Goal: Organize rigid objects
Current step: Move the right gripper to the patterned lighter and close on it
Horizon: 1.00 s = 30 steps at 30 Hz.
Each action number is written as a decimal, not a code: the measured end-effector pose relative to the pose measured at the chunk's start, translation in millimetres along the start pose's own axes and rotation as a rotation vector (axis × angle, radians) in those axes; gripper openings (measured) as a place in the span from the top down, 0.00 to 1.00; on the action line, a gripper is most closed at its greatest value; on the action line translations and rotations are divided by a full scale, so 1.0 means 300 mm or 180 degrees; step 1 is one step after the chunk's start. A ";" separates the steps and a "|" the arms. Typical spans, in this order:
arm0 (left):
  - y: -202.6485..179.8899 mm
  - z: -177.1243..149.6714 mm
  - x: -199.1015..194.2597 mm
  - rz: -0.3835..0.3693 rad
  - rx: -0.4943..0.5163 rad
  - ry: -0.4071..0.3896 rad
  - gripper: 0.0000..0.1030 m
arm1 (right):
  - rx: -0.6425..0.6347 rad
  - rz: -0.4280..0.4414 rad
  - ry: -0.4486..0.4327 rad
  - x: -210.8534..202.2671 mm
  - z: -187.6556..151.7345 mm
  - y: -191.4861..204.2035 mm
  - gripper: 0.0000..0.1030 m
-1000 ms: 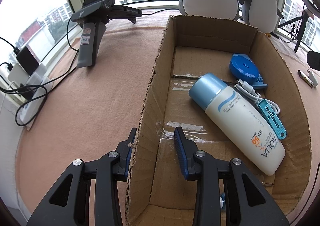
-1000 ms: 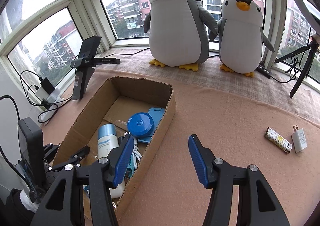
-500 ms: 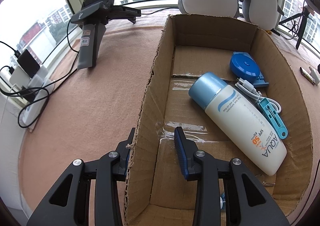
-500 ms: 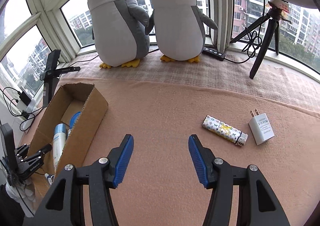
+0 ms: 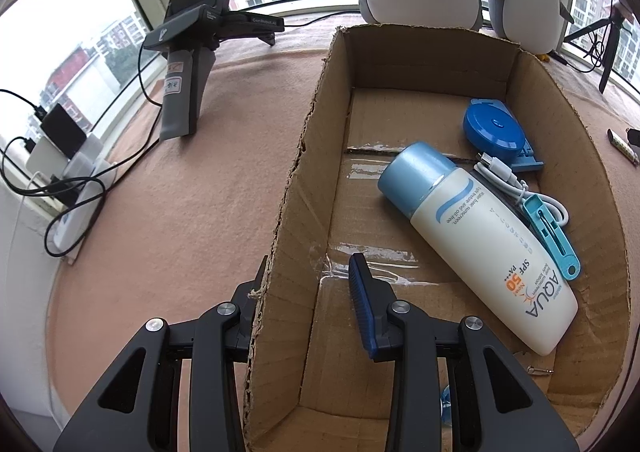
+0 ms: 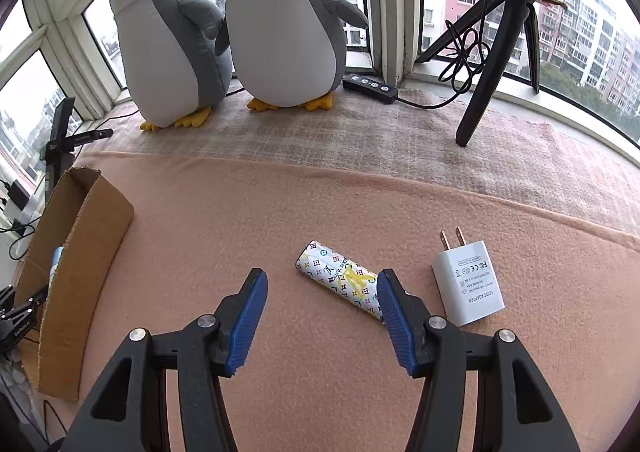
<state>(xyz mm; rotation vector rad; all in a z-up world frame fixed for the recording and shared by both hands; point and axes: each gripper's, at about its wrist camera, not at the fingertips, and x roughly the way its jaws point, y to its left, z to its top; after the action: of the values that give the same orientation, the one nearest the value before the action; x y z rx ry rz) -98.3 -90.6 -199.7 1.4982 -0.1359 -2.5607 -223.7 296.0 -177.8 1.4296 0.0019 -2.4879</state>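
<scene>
On the peach cloth at far left, your left gripper [image 5: 308, 276] straddles the cardboard box's [image 5: 288, 212] side wall, jaws apart — one finger outside, one inside. Within the box lie a sunscreen bottle [image 5: 480, 244], a blue round case [image 5: 494, 128] and a white cable [image 5: 508, 178]. To the right, your right gripper [image 6: 320, 288] hovers with jaws apart over the patterned lighter [image 6: 340, 278] — its end just beside the right finger. The white charger [image 6: 468, 284] lies beyond.
</scene>
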 end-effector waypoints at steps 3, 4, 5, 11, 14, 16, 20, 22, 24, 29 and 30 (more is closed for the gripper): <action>0.000 -0.001 0.001 0.0003 -0.0013 0.0006 0.67 | -0.0001 0.0018 0.0025 0.027 0.019 -0.018 0.49; -0.001 -0.001 0.002 0.0006 -0.0015 0.0008 0.67 | -0.0001 0.0048 0.0041 0.035 0.024 -0.022 0.49; 0.000 -0.001 0.002 0.0008 -0.0017 0.0010 0.67 | -0.0003 0.0057 0.0057 0.043 0.029 -0.024 0.49; -0.001 -0.001 0.002 0.0008 -0.0014 0.0011 0.67 | -0.0040 0.0073 0.0196 0.087 0.041 -0.030 0.49; -0.002 -0.001 0.002 0.0004 -0.0016 0.0009 0.67 | -0.0016 0.0104 0.0267 0.092 0.037 -0.036 0.49; -0.003 -0.002 0.002 0.0003 -0.0016 0.0007 0.67 | -0.0019 0.0111 0.0299 0.089 0.028 -0.035 0.49; -0.003 -0.002 0.002 0.0002 -0.0020 0.0008 0.67 | -0.0022 0.0149 0.0344 0.075 -0.003 -0.022 0.53; -0.003 -0.002 0.002 0.0001 -0.0020 0.0007 0.67 | -0.0082 0.0117 0.0369 0.072 -0.018 -0.004 0.56; -0.004 -0.002 0.002 -0.0002 -0.0020 0.0006 0.67 | -0.0154 0.0056 0.0381 0.069 -0.027 0.017 0.61; -0.005 -0.004 0.000 -0.0009 -0.0031 -0.0004 0.67 | -0.0198 -0.0110 0.0389 0.079 -0.026 0.040 0.74; -0.003 -0.004 0.000 -0.0012 -0.0031 -0.0007 0.67 | -0.0207 -0.0128 0.0390 0.082 -0.024 0.044 0.74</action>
<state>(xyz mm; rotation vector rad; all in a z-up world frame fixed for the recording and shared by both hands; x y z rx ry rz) -97.3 -89.7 -200.5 1.4935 -0.1209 -2.5625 -226.3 278.6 -200.5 1.5668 0.1355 -2.4042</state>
